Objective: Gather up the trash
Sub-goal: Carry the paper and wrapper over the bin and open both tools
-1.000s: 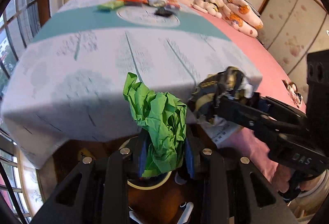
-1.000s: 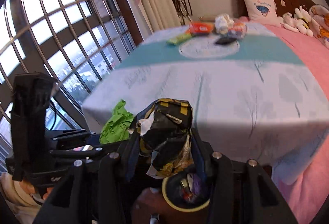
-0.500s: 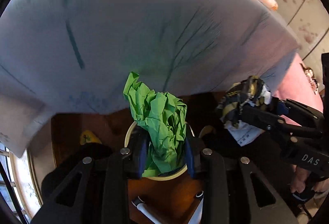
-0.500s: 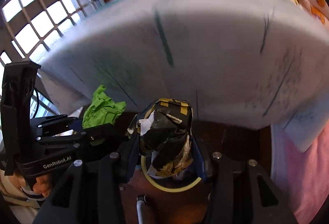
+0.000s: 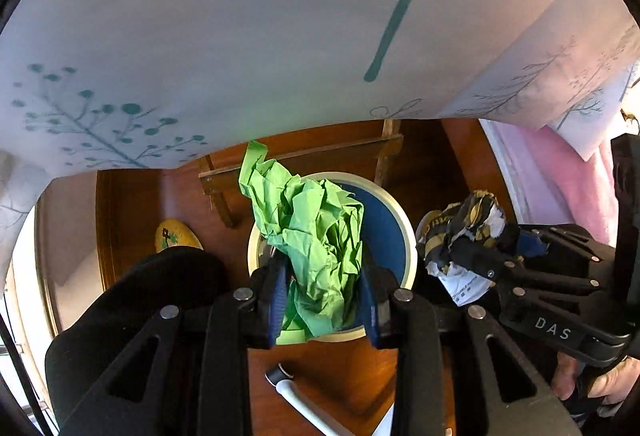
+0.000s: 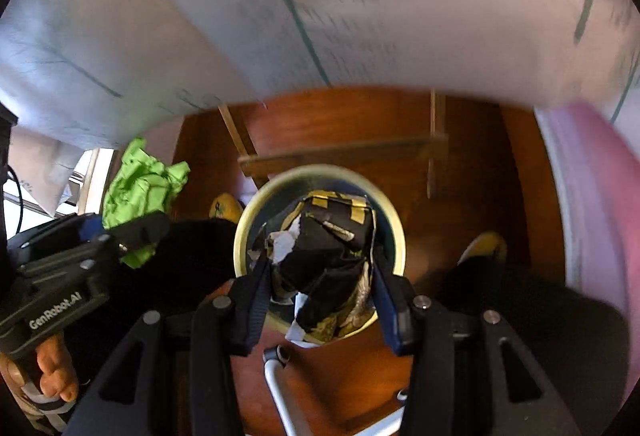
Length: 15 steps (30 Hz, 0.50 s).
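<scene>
Green crumpled paper clenched in the left tongs, hanging right over the round cream-rimmed wastebasket with its blue inside. Black-and-yellow crumpled wrapper gripped by the right tongs, above that same wastebasket in the right wrist view. Both tongs pointed steeply down toward the brown wooden floor. Pale tree-printed bedspread draped across the top, pink sheet at right. Yellow slipper left of the basket.
</scene>
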{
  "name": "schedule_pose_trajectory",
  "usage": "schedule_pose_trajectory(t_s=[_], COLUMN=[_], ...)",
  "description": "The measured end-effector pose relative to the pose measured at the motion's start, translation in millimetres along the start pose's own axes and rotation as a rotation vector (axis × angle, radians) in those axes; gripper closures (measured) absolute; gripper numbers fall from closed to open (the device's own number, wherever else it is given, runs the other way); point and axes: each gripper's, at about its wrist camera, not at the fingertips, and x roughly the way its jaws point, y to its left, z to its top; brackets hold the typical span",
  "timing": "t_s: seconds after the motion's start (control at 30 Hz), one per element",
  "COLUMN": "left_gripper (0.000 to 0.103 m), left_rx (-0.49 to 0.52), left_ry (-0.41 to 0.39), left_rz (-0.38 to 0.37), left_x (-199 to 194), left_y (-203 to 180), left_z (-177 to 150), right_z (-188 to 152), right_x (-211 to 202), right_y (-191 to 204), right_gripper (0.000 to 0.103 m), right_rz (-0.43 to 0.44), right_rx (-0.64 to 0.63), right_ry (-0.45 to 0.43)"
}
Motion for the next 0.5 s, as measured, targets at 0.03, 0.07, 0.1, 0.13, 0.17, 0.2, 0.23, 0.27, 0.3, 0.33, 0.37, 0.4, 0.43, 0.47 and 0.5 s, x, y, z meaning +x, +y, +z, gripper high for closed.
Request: schedule_pose_trajectory(t_s=[0.03,0.07,0.1,0.13,0.17,0.2,0.23,0.27,0.3,0.33,0.37,0.4,0.43,0.47,0.5], left_gripper=[0.074,0.074,0.074,0.074,0.074,0.074,0.073,0.073,0.073,0.073,0.073,0.073,0.073,0.073,0.073], left_rx=[0.0,0.0,0.001,0.003,0.006,0.01,0.012,0.014,0.014,0.013,0.011,0.007,0.003,-0.001,-0.007], left_ry=[0.004,0.012,0.015,0.019,0.026,0.036,0.043,0.053,0.065,0.071,0.081,0.089,0.097,0.102,0.108], left_rz=[0.0,-0.001,-0.003,-0.003,-0.004,-0.004,-0.005,-0.006,-0.009,-0.012,-0.017,-0.022,-0.028,-0.032,-0.036], left_x=[1.2,3.9,9.2,11.8,14.3,17.4,19.6,23.2,26.7,29.9,32.7,35.3,37.3,39.9,41.7], left_y=[-2.4,-3.8,-2.4,-3.6,-4.8,-6.2,-3.4,-3.1,-3.0,-2.2,-2.3,-2.0,-1.5,0.5,1.1], left_z=[5.4,7.5,0.9,3.2,4.2,4.8,4.7,4.8,5.0,4.2,4.3,4.3,3.2,1.6,1.9], right_z=[-0.1,0.3,0.6,0.6,1.4,2.2,2.0,4.6,5.5,6.3,5.8,6.0,6.1,6.5,8.3], right_x=[3.3,4.9,7.5,9.5,11.5,12.9,15.4,14.5,16.4,17.8,20.1,21.5,22.7,24.1,27.7], right_y=[-3.5,-5.1,-7.5,-9.4,-11.3,-12.4,-14.3,-11.3,-11.2,-12.0,-12.9,-13.0,-13.8,-12.7,-12.9], right_gripper=[0.057,0.056,0.056,0.056,0.056,0.056,0.056,0.056,0.056,0.056,0.056,0.056,0.056,0.056,0.056], right_rz=[0.005,0.008,0.015,0.022,0.027,0.03,0.036,0.039,0.041,0.043,0.045,0.046,0.047,0.049,0.049], right_rx=[0.015,0.025,0.04,0.052,0.067,0.076,0.087,0.095,0.099,0.104,0.11,0.111,0.112,0.111,0.11], right_ry=[0.009,0.013,0.021,0.027,0.035,0.04,0.048,0.054,0.057,0.06,0.064,0.067,0.069,0.074,0.077])
